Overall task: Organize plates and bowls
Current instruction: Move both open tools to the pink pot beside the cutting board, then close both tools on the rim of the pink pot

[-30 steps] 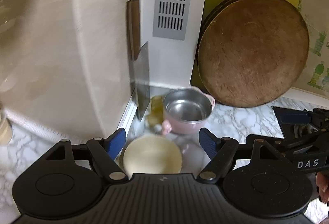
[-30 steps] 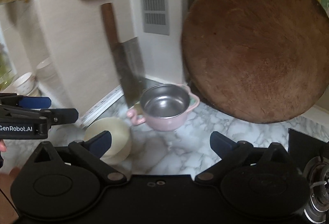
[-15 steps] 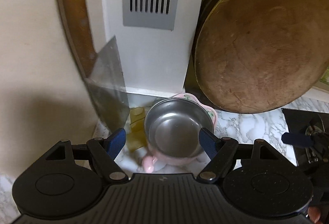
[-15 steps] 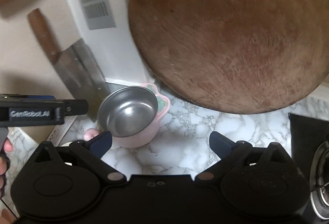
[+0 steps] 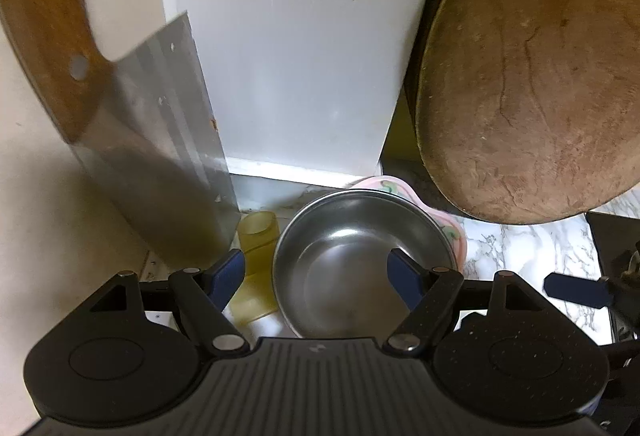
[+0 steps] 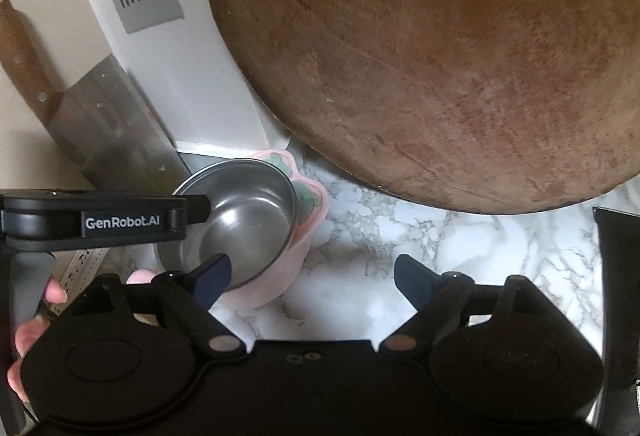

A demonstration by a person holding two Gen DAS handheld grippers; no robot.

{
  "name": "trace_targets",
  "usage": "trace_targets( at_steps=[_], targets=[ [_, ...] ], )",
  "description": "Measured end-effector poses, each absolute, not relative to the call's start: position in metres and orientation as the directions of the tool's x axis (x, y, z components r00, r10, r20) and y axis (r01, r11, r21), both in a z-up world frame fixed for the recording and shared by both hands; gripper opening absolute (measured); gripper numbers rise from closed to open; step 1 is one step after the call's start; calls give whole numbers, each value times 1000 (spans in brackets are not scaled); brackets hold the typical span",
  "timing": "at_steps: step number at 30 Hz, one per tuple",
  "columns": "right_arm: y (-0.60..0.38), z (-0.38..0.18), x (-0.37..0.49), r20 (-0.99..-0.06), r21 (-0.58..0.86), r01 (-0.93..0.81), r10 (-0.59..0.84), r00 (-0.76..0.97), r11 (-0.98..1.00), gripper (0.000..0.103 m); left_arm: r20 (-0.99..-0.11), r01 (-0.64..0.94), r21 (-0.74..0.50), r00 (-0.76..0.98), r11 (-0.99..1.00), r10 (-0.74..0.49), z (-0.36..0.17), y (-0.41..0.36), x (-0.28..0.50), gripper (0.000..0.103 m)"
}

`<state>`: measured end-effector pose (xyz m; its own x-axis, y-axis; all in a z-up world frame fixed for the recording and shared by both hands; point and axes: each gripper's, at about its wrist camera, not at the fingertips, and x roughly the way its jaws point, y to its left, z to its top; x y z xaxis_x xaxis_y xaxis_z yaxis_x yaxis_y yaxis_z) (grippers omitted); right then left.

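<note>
A pink bowl with a steel lining (image 5: 352,268) stands on the marble counter (image 5: 520,248) against the white wall panel; it also shows in the right wrist view (image 6: 244,228). My left gripper (image 5: 316,272) is open, its fingers just above the bowl's rim, the right fingertip (image 5: 404,272) over the inside. My right gripper (image 6: 312,276) is open and empty to the bowl's right, its left fingertip (image 6: 212,276) over the bowl's near rim. The left gripper's body (image 6: 100,220) crosses the bowl in the right wrist view.
A cleaver (image 5: 132,139) leans on the wall at the left. A big round wooden board (image 5: 532,75) leans at the right, close behind the bowl. A small yellow cup (image 5: 256,236) lies left of the bowl. A black stove edge (image 6: 616,276) is at the right.
Both grippers have moved forward and down toward the pink bowl. The cream plate seen a second ago has dropped out of view. Both stay open.
</note>
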<state>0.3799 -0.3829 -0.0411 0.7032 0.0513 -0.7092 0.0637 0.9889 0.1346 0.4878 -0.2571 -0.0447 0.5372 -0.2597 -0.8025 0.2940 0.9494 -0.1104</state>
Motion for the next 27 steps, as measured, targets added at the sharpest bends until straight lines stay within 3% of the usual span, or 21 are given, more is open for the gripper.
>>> trace_targets(
  at_steps=[4,7,10,15,27],
  targets=[
    [-378,-52,390,-728,149,67,64,682,987,80,-817,270,-108,524,957,-240,-57,-258,497,77],
    [-374,-59,395,-738,160,72,71,671,985,73,-822,267,-112,516,957,-240,-61,-258,501,64],
    [-373,-63,402,-746,189,85,87,660,978,61,-822,256,-107,520,961,-230,-63,-258,503,62],
    [-374,-67,411,-757,246,109,121,643,963,46,-831,240,-113,510,964,-224,-65,-256,510,44],
    [-376,-71,417,-762,280,118,146,631,953,28,-836,213,-106,510,971,-203,-69,-254,518,17]
  ],
)
